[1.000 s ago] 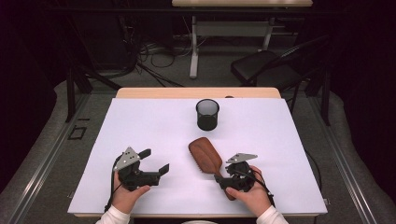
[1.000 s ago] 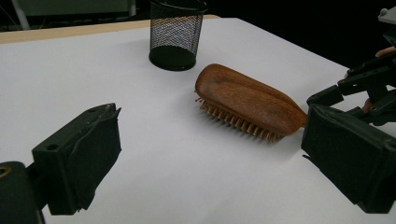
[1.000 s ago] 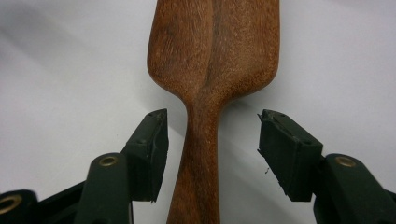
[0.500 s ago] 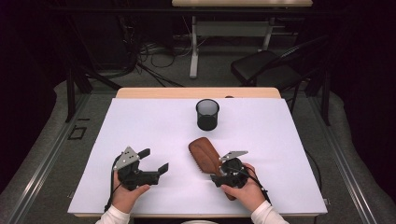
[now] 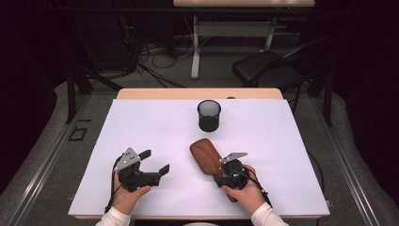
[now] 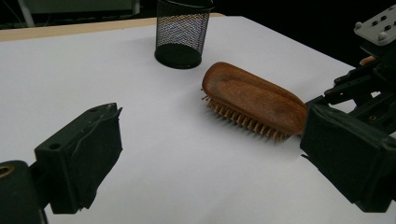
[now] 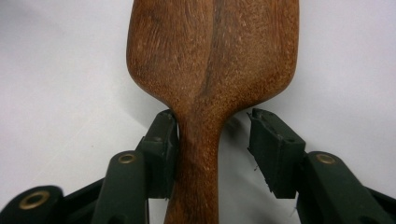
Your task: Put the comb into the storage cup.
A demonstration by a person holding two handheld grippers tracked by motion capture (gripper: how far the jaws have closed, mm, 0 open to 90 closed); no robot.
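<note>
The right gripper (image 5: 225,173) has its jaws on both sides of the handle of the wooden hairbrush (image 5: 207,155). They have just been closing. In the right gripper view one jaw touches the handle (image 7: 198,158), and the other is apart from it, with a small gap, so the handle is not clamped yet. The hairbrush lies on the white table cover (image 5: 155,127), bristles down, its head pointing away from the right gripper.

Beyond the brush head stands a black mesh cup (image 5: 209,115), well apart from it, with nothing between them. The left gripper (image 5: 155,162) is to the side of the brush with jaws wide apart and nothing between them.

The person's right hand (image 5: 244,190) covers most of the handle in the high view. The right gripper view cuts off the head of the brush at the top.
</note>
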